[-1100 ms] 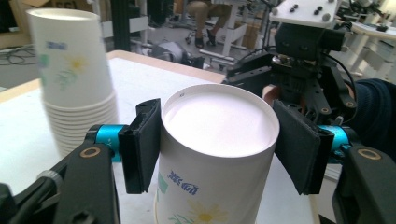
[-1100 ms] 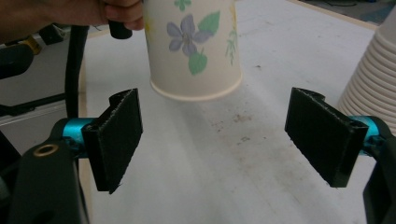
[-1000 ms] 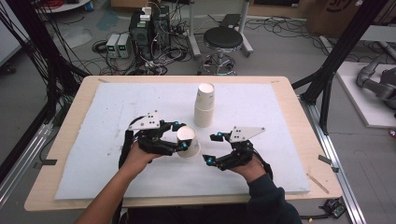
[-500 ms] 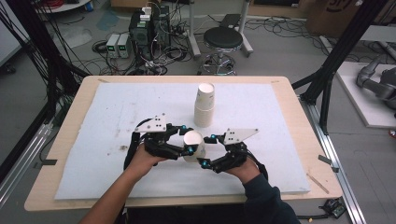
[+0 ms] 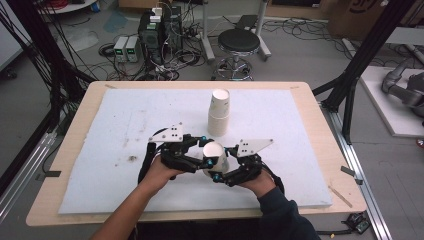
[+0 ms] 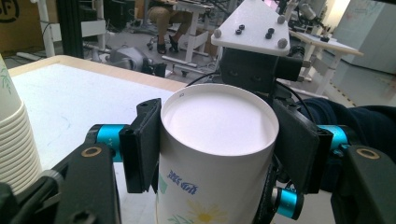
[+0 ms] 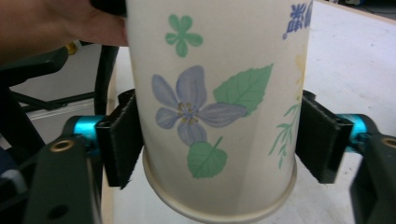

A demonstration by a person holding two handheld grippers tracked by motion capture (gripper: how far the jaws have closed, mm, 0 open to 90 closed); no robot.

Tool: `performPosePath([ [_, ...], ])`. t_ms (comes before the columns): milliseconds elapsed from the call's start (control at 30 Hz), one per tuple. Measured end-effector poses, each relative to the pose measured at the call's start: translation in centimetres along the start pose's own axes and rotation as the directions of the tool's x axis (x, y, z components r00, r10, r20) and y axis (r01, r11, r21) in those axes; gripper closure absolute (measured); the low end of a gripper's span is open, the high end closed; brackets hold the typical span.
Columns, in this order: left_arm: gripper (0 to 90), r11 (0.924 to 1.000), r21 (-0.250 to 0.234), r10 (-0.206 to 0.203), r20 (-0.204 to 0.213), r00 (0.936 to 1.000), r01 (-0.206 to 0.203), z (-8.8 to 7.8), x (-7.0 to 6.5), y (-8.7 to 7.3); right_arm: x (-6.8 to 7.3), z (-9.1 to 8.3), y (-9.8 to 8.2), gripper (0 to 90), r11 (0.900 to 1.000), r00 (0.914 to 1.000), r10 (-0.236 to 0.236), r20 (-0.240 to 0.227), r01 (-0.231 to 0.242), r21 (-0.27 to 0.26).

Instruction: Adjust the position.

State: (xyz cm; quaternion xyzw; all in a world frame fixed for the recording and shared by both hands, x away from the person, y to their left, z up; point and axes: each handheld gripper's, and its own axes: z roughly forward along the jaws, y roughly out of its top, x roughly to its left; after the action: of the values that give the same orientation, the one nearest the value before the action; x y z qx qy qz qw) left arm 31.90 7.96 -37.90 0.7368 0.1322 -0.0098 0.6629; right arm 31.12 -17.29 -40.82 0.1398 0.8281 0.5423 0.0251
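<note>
Here both tongs meet on one flowered paper cup (image 5: pixel 215 156), held upside down above the white foam-topped desk (image 5: pixel 125 125). The left tongs (image 5: pixel 196 159) clamp its smooth tapered wall; the right tongs (image 5: pixel 222 172) have just been closing, apparently touching it. A stack of cups (image 5: pixel 219 114) stands just beyond.

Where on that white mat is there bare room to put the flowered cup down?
The white mat is bare left of the cup stack, and right of it toward the table edge. It is crowded in front of the stack, where both hand-held grippers meet around the flowered paper cup.
</note>
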Motion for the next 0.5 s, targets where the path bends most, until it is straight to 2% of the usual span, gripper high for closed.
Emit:
performPosePath([
  [133, 36.6, 1.0, -0.005, -0.004, 0.005, 1.0, 0.004, -0.1, 0.0, 0.1, 0.0, -0.2, 0.0, 33.6, 1.0, 1.0, -0.004, -0.008, 0.004, -0.008],
  [233, 36.2, 0.9997, 0.024, 0.004, -0.003, 1.0, -0.004, -0.1, 0.0, 0.1, 0.0, -0.3, 0.0, 36.4, 1.0, 0.9999, -0.008, -0.013, 0.009, 0.007],
  [267, 33.9, 0.9991, 0.039, 0.014, -0.011, 0.9998, -0.014, -0.2, 0.0, 0.1, -0.1, -0.3, 0.1, 36.7, 0.999, 0.9998, -0.01, -0.016, 0.01, 0.04],
  [300, 28.8, 0.9991, 0.039, 0.014, -0.011, 0.9998, -0.014, -0.2, 0.0, 0.1, -0.1, -0.3, 0.1, 36.7, 0.999, 0.9998, -0.01, -0.016, 0.01, 0.04],
  [333, 28.8, 0.9986, 0.052, 0.004, -0.02, 0.9998, -0.003, -0.3, 0.1, 0.2, -0.1, -0.2, 0.1, 36.9, 0.999, 0.9998, -0.008, -0.016, 0.009, 0.048],
  [400, 17.6, 0.9977, 0.067, 0.0, -0.03, 0.9996, 0.002, -0.6, 0.2, 0.3, -0.2, -0.4, 0.2, 37.4, 0.998, 0.9998, -0.01, -0.017, 0.011, 0.066],
  [433, 16.5, 0.9957, 0.092, 0.01, -0.036, 0.9993, -0.007, -0.9, 0.2, 0.5, -0.2, -0.6, 0.3, 37.5, 0.997, 0.9997, -0.015, -0.018, 0.017, 0.072],
  [467, 16.5, 0.9957, 0.092, 0.01, -0.036, 0.9993, -0.007, -0.9, 0.2, 0.5, -0.2, -0.6, 0.3, 37.5, 0.997, 0.9997, -0.015, -0.018, 0.017, 0.072],
  [500, 16.5, 0.9914, 0.13, 0.021, -0.044, 0.9988, -0.015, -1.3, 0.3, 0.7, -0.2, -0.7, 0.5, 37.6, 0.995, 0.9997, -0.021, -0.015, 0.022, 0.093],
])
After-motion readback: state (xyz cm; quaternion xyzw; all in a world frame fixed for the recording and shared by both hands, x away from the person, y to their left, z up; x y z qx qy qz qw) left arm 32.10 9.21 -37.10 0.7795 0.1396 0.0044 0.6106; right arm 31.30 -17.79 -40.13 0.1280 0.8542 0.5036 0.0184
